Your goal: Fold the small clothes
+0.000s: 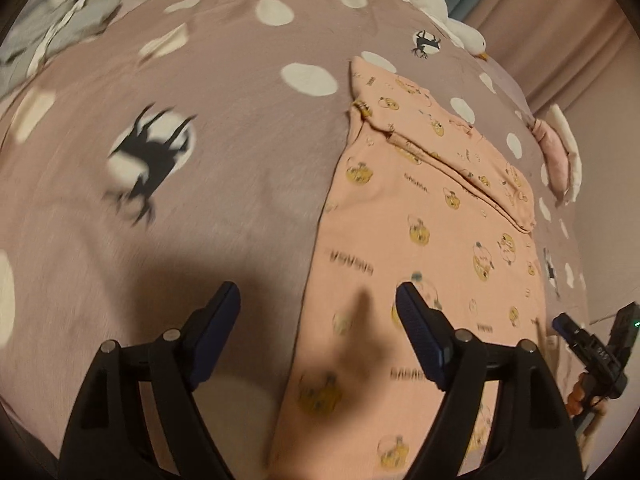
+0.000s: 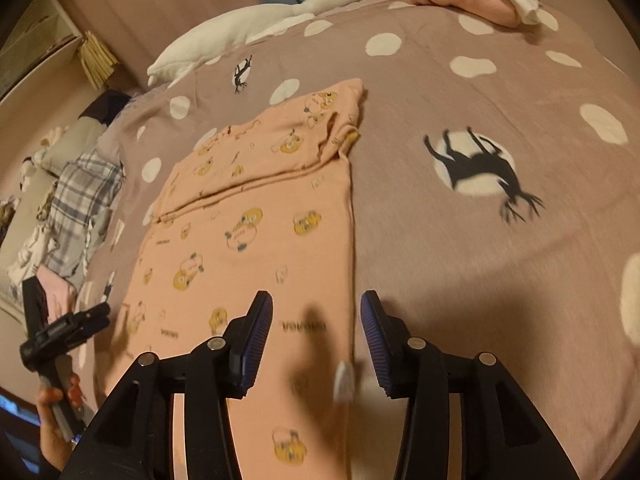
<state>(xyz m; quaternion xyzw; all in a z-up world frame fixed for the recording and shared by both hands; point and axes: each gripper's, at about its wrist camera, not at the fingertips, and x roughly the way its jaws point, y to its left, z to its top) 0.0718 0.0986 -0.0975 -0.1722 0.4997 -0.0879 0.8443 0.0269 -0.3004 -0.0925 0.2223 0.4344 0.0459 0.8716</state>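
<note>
Left wrist view is showing the left gripper (image 1: pixel 318 312) with its fingers (image 1: pixel 416 320) standing wide apart and holding nothing. They are hanging over the left edge of the pink shirt (image 1: pixel 432 240), one finger over the shirt and one over the bed cover (image 1: pixel 220 80).

Right wrist view is showing the right gripper (image 2: pixel 316 316) with its fingers (image 2: pixel 256 320) partly apart and empty too. They are hanging over the shirt's (image 2: pixel 256 240) right edge, near a small white tag (image 2: pixel 344 376). The picture is blurry there, so I cannot tell if the tag is touching anything.

Both grippers are looking like they let go, so this fold is probably done. The shirt is lying flat on the bed as a long strip, with straight sides. At the far end a sleeve part is lying folded across it, a bit bunched up. I think the next job is folding the strip in half, far end to near end.

Lots of open bed is lying to the left of the shirt in the left view, so moving there is easy. Farther away a white toy goose (image 2: pixel 248 24) and folded pink and white clothes (image 2: pixel 472 0) are sitting, well apart from the shirt. A checked cloth (image 2: pixel 84 200) is lying near the bed's edge.
</note>
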